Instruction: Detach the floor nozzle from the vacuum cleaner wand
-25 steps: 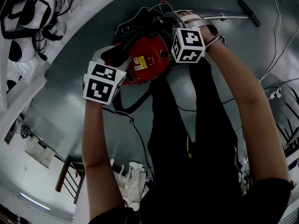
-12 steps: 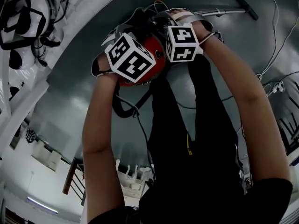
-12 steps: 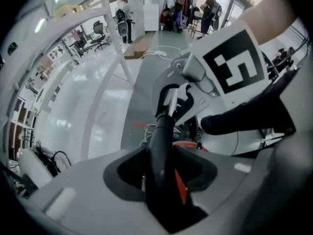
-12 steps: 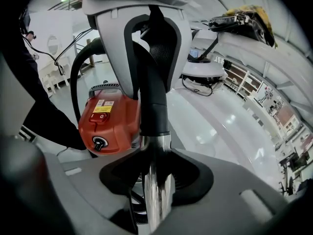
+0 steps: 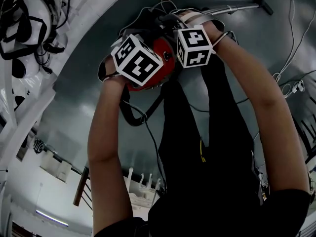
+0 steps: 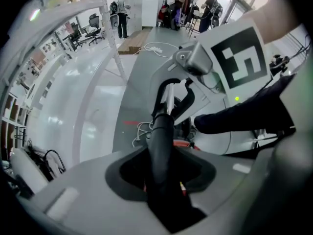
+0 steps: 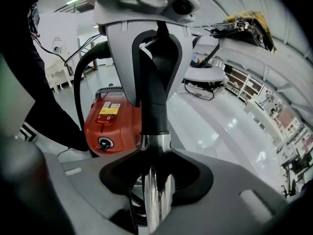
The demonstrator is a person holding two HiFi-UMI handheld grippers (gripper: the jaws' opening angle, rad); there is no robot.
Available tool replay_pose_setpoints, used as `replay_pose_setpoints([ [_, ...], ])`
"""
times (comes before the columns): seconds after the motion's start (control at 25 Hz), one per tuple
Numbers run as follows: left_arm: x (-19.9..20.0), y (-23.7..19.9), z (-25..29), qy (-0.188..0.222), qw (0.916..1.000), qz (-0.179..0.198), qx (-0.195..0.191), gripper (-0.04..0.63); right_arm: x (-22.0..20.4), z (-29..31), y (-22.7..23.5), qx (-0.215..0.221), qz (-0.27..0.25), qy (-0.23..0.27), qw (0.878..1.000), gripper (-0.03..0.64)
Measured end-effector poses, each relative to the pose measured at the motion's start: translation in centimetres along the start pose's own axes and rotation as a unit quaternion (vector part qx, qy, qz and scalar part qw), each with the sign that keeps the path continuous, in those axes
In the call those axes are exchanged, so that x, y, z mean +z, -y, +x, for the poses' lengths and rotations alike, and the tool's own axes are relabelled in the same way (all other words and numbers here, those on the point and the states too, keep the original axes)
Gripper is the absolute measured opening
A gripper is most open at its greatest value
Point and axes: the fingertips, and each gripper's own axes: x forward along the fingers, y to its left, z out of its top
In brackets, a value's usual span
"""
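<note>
Head view: wand [image 5: 232,7] points right toward nozzle [image 5: 258,0].

The left gripper [image 6: 160,177] has swung in from beside the red vacuum cleaner [image 7: 110,131] to right above it. It has turned, and its jaws have been closing on the black handle [image 6: 161,131].

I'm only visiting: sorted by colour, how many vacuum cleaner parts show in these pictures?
Red: 1, the vacuum body
Black: 3, the hose, the handle and the floor nozzle
Silver: 1, the wand
Total: 5
</note>
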Motion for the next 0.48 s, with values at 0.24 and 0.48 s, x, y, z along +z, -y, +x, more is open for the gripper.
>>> replay_pose_setpoints([
  [0.24, -0.05, 0.32, -0.24, -0.01, 0.9999, -0.002, 0.013, 0.15, 0.14, -0.26, -0.36, -0.003, -0.005, 0.018, 1.0, 0.167],
  [0.48, -0.55, 0.37, 0.18, -0.025, 0.9993, -0.027, -0.002, 0.15, 0.18, 0.29, -0.69, 0.02, 0.002, 0.027, 0.999, 0.167],
])
